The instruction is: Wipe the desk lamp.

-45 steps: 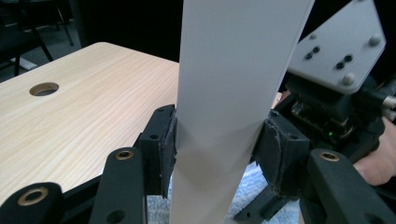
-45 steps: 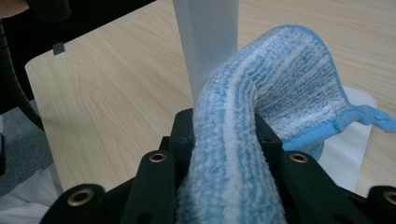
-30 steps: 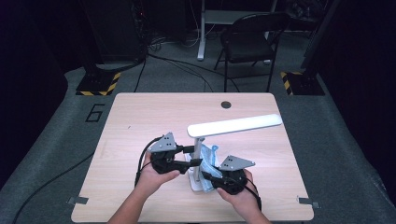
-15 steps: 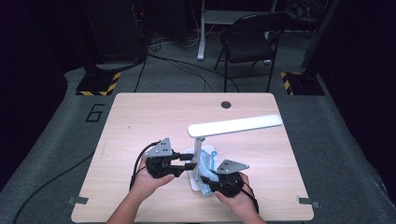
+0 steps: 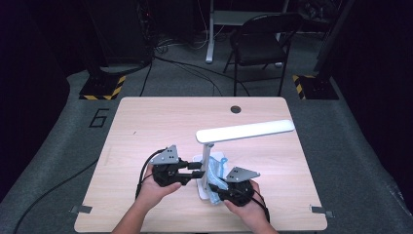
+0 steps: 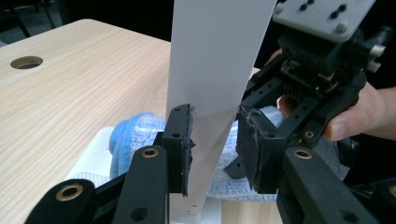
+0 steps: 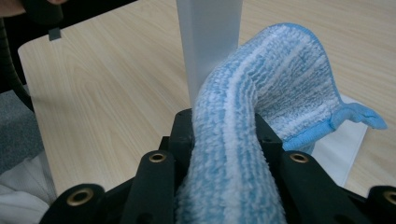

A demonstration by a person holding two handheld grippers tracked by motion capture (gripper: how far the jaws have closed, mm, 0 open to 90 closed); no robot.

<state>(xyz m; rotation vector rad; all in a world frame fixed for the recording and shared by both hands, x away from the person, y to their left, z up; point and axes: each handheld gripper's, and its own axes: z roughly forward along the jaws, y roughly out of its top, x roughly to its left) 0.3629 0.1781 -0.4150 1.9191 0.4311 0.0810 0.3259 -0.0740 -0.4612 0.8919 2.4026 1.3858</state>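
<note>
From the high view, a white desk lamp (image 5: 229, 134) stands on the wooden surface (image 5: 146, 126), its post rising from a flat base near the front edge. The left gripper (image 5: 197, 171) comes in from the left at the bottom of the post, and the right gripper (image 5: 217, 187) sits just right of it with a blue cloth (image 5: 217, 171) bunched against the post.

Left gripper view: the lamp post (image 6: 212, 70) runs straight up between the two black fingers (image 6: 180, 140). They've just been closing in on it. The left one looks to be touching the post, but the right one seems a hair off, so I can't tell if it's really pinching. The cloth (image 6: 135, 137) lies behind on the lamp base (image 6: 93, 158), and the other gripper shows behind the post on the right.

Right gripper view: the fingers (image 7: 180, 133) are pinching the cloth (image 7: 247, 140) tight, and it arches up and drapes beside the post (image 7: 210, 42).
</note>
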